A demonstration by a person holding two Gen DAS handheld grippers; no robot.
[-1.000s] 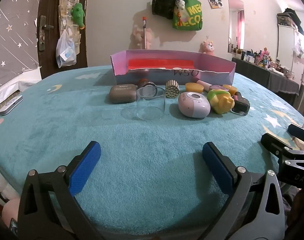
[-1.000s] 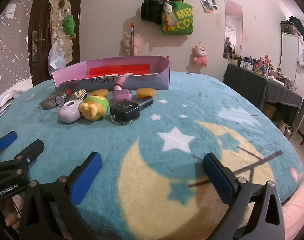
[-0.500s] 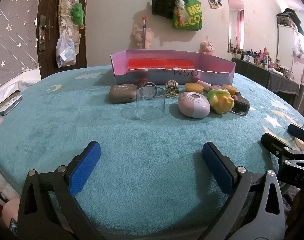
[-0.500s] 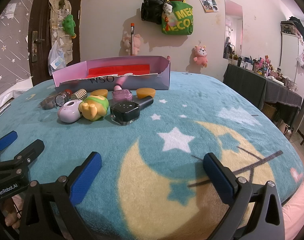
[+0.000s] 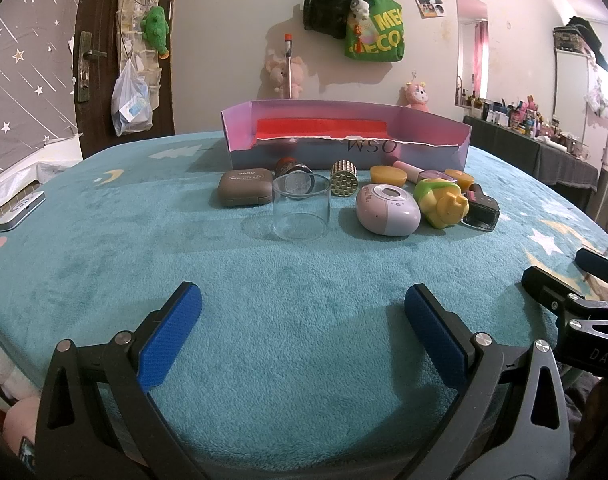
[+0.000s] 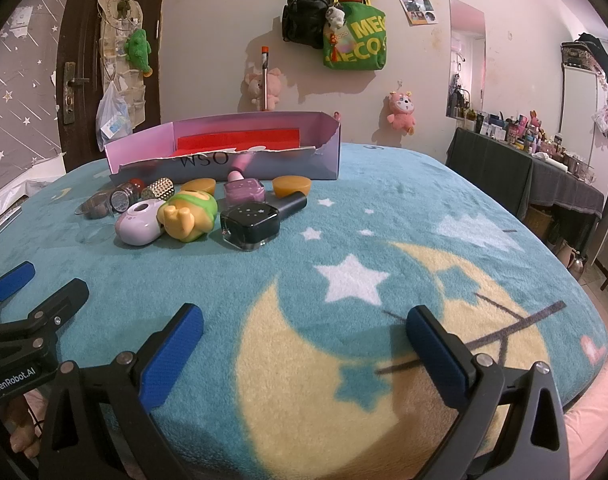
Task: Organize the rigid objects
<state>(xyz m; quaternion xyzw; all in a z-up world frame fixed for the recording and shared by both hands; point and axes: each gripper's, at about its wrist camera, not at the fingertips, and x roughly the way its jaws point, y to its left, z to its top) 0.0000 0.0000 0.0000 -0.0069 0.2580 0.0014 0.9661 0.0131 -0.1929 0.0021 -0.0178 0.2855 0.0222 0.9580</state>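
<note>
A pink cardboard box [image 5: 344,148] with a red lining stands at the far side of the teal blanket; it also shows in the right wrist view [image 6: 223,160]. In front of it lie a brown case [image 5: 245,187], a clear glass [image 5: 301,211], a studded cylinder [image 5: 344,179], a lilac oval device [image 5: 387,210], a yellow-green toy [image 5: 442,202] and a black bottle [image 6: 259,220]. My left gripper [image 5: 301,322] is open and empty, well short of the glass. My right gripper [image 6: 304,338] is open and empty over the moon print, right of the objects.
A purple bottle [image 6: 243,192] and yellow discs [image 6: 291,185] lie near the box. A white remote [image 5: 21,212] lies at the blanket's left edge. A dark cluttered table [image 6: 544,176] stands at the right. Bags hang on the back wall.
</note>
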